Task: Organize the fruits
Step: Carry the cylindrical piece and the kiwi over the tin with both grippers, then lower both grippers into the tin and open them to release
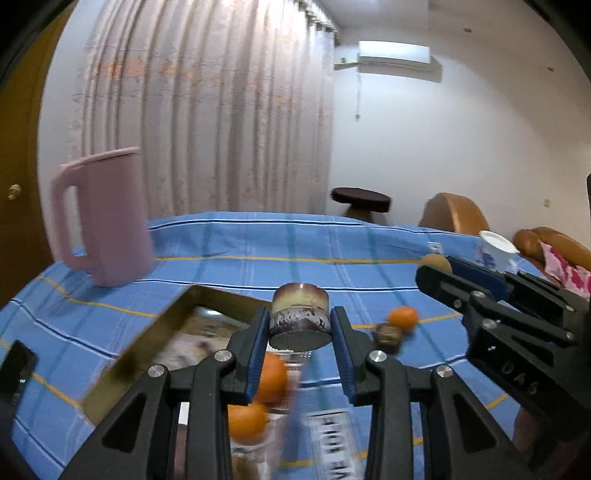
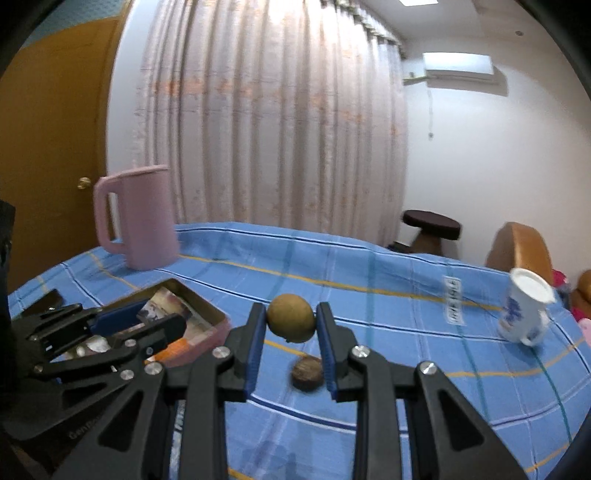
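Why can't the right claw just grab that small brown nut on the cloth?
Probably not yet: the right claw is already shut on a round brown fruit. The nut lies bare on the cloth just below, so once freed, nothing blocks it.

- The glass container (image 1: 258,424) holding oranges (image 1: 246,422) is blurred and cut off at the lower frame edge.
- The label print (image 1: 332,443) is smeared beyond reading.

Both fisheye views were evenly lit by ceiling panels (image 2: 408,2), with the white wall (image 1: 461,140) bright and near glare. Straight lines bowed toward the dark vignetted corners. Motion blur smeared the oranges (image 1: 271,376), the label (image 1: 332,439) and the cup (image 2: 524,310). Soft shadows lay on the cloth (image 2: 369,288) beneath the grippers.
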